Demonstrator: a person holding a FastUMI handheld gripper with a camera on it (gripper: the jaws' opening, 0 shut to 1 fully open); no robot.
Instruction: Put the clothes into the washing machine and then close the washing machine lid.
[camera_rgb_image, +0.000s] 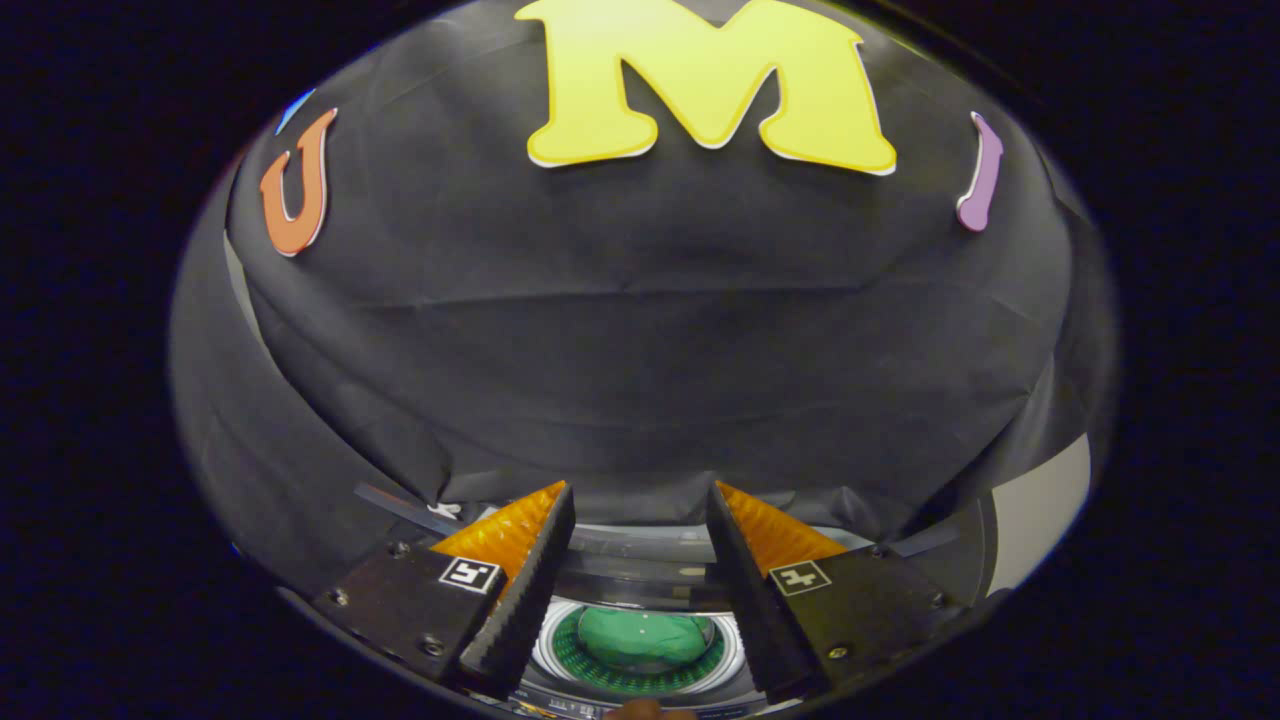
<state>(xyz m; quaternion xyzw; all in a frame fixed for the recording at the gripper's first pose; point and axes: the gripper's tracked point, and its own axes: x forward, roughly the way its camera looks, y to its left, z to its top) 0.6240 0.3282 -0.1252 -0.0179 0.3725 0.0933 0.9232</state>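
My gripper (640, 500) stands open, with nothing between its fingers. Below and between the fingers I look down on the top of the washing machine (640, 560). Its round drum opening (640, 645) shows, and a green cloth (640, 636) lies bunched inside the drum. The fingers are above the machine and apart from the cloth. The washing machine's lid I cannot make out for certain; a dark curved band beyond the opening may be part of it.
The booth's black cloth wall (640, 350) rises straight ahead beyond the machine. A pale panel (1040, 510) shows at the right past the cloth's edge. A fingertip of a person's hand (640, 710) shows at the very bottom.
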